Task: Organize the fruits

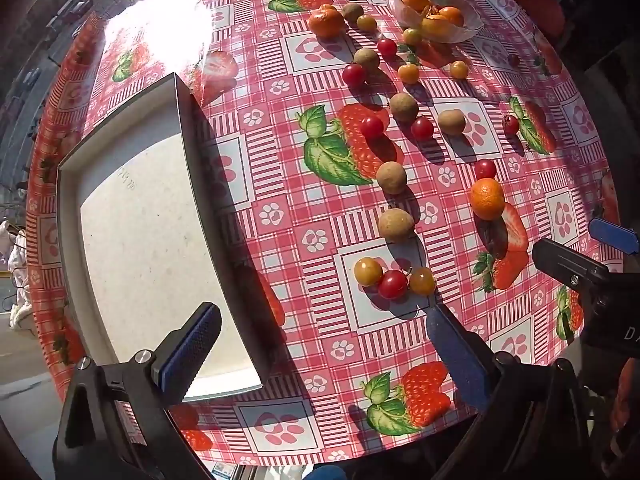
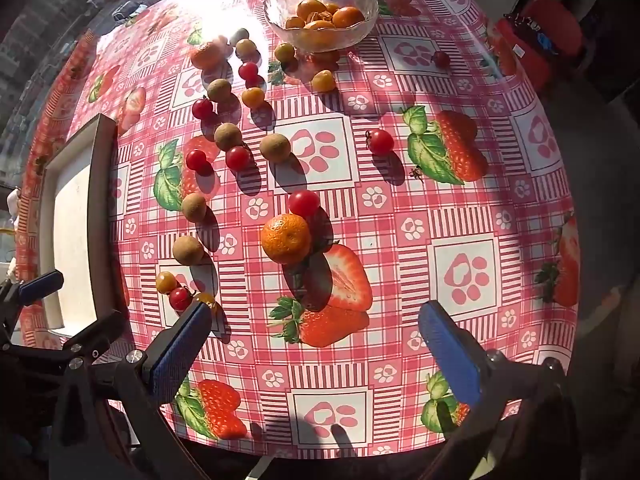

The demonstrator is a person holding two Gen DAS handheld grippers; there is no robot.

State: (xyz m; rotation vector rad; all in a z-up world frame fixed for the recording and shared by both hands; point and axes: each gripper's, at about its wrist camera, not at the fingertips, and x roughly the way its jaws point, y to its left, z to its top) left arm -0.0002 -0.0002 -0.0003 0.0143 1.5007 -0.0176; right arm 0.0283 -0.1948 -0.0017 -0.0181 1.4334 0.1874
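Nearest to me, my right gripper (image 2: 314, 344) hangs low over the tablecloth (image 2: 400, 208) with its blue pads spread wide and nothing between them. My left gripper (image 1: 324, 344) is the same: jaws apart, empty, one pad over the corner of the white tray (image 1: 160, 248), the other over the cloth.

The move I judge comes next turns on the mandarin (image 2: 286, 239). From the right wrist it lies at about twelve o'clock, slightly toward eleven, well inside the line of the open jaws, so a straight advance should bring the pads to either side of it. It is roundish with no long axis to speak of, so wrist angle hardly matters. From the left wrist the same mandarin sits out at two o'clock, so I judge the right hand the better placed.

A red cherry tomato (image 2: 304, 203) touches the mandarin at its far side; closing too deep could catch it as well.

To the left, at ten o'clock, a cluster of three small tomatoes (image 2: 180, 294) lies just beside the tray's dark edge, with brown longans (image 2: 188, 250) strung out beyond.

Farthest off, at twelve, the glass bowl (image 2: 360, 4) already holds several orange fruits, and a second mandarin (image 2: 206, 56) waits left of it.
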